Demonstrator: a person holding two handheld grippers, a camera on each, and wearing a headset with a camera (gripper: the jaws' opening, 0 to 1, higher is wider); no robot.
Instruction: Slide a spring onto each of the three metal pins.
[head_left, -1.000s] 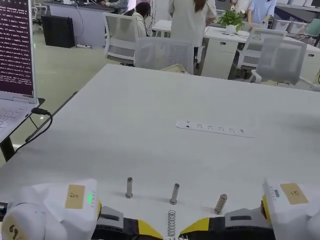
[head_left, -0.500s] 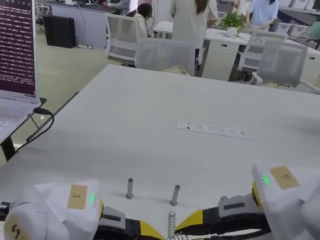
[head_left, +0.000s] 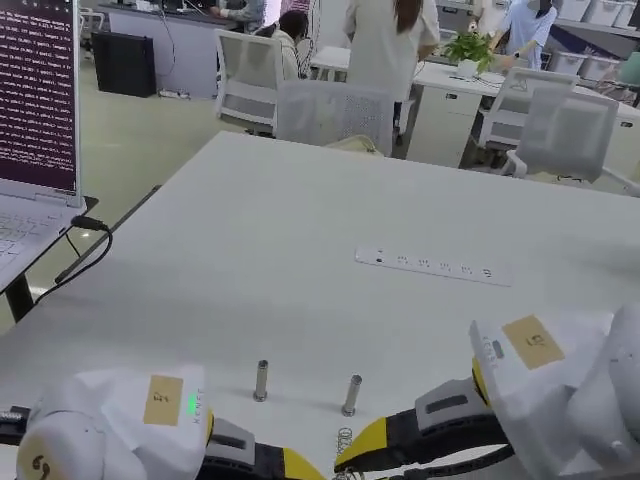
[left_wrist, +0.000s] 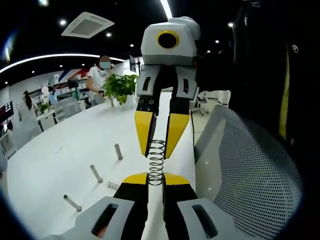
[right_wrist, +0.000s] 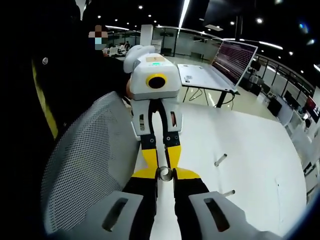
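Spring (left_wrist: 156, 161) low over the near bench (head_left: 300, 230) edge, near end pinched in left tongs (left_wrist: 156, 179). Right tongs (right_wrist: 165, 175) bracket its other end; cannot tell if pressing or merely touching. Light, bendy wire, likely to bow or flick out: best taken by the end coils, bore left free. Beyond, spare spring (left_wrist: 112, 185) lying flat. First pin (head_left: 261, 380) and second pin (head_left: 352, 393) upright, bare. Farther, third spring (left_wrist: 118, 151) upright, seemingly on a pin

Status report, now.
Left gripper and right gripper both shut on one spring. Two bare pins; third pin already carries one. A loose spring lies by them.
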